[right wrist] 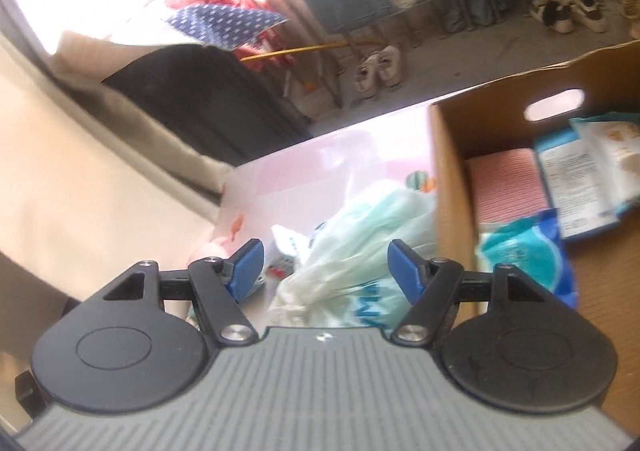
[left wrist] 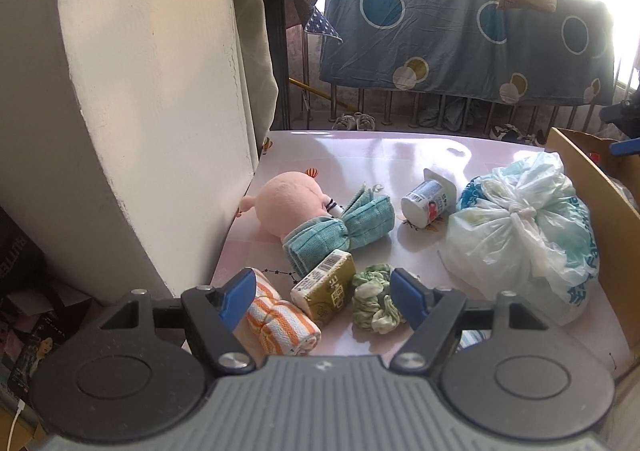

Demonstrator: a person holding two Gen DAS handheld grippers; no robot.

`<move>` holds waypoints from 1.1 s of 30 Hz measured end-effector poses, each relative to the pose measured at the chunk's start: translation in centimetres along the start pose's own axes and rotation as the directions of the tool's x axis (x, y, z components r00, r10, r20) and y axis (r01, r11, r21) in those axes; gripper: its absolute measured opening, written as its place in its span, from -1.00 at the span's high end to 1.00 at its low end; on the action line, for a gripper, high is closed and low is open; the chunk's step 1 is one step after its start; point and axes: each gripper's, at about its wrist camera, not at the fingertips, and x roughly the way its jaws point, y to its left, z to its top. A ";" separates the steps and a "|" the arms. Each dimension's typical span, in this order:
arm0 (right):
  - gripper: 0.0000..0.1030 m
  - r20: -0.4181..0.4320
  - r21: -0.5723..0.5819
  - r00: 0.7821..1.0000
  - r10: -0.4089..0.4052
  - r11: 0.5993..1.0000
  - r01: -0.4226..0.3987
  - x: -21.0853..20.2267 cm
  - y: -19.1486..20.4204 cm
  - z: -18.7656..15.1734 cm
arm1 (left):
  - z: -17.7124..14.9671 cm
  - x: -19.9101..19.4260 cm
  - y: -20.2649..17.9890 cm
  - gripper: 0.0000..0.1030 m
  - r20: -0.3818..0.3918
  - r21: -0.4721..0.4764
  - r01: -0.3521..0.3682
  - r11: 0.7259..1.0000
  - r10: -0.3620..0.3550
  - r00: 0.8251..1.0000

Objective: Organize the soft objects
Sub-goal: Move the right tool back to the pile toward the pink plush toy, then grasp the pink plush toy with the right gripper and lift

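Nearest the left wrist camera, the left gripper (left wrist: 324, 291) hangs over the near edge of the glossy pale pink table (left wrist: 360, 155) with its blue-padded jaws spread and nothing pinched between them. Just under the left pad lies a rolled orange-and-white striped cloth (left wrist: 280, 323). Between the pads, lower on the table, sit a small olive-green drink carton (left wrist: 326, 287) with a barcode label and, just beside it, a crumpled pale green fabric scrunchie (left wrist: 374, 301). Farther back a pink plush toy (left wrist: 286, 205) lies on its side against a folded teal knitted cloth (left wrist: 340, 231), which touches the carton's far corner. A white plastic yoghurt cup (left wrist: 426, 203) lies tipped over near the middle of the table, and a knotted translucent white plastic bag (left wrist: 520, 227) with blue print bulges at the right, next to the wall of a brown cardboard box (left wrist: 592, 187).

In the blurred right wrist view, the right gripper (right wrist: 325, 267) is above that same plastic bag (right wrist: 360, 251), jaws apart and gripping nothing. Inside the cardboard box (right wrist: 448, 155) lie a pink ribbed folded cloth (right wrist: 506, 183), a blue-and-white soft packet (right wrist: 528, 251) and flat printed packages (right wrist: 580, 179). A blue quilt with circles (left wrist: 460, 19) hangs over a railing behind the table.
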 end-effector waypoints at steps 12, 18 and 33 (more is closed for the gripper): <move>-0.53 -0.250 -0.077 0.939 0.234 0.962 -0.260 13.5 12.6 0.1 | 2.5 3.6 2.1 -0.36 -0.016 -0.128 -0.068 0.989 0.066 0.998; -0.57 -0.347 0.024 0.885 0.312 0.946 -0.324 23.8 15.6 2.0 | 6.0 10.0 2.4 -0.26 -0.069 -0.198 -0.073 0.977 0.061 0.996; -0.57 -0.447 0.149 0.862 0.240 0.970 -0.193 40.8 13.8 1.2 | 7.3 21.9 4.0 -0.45 -0.286 -0.316 -0.102 0.943 0.008 0.958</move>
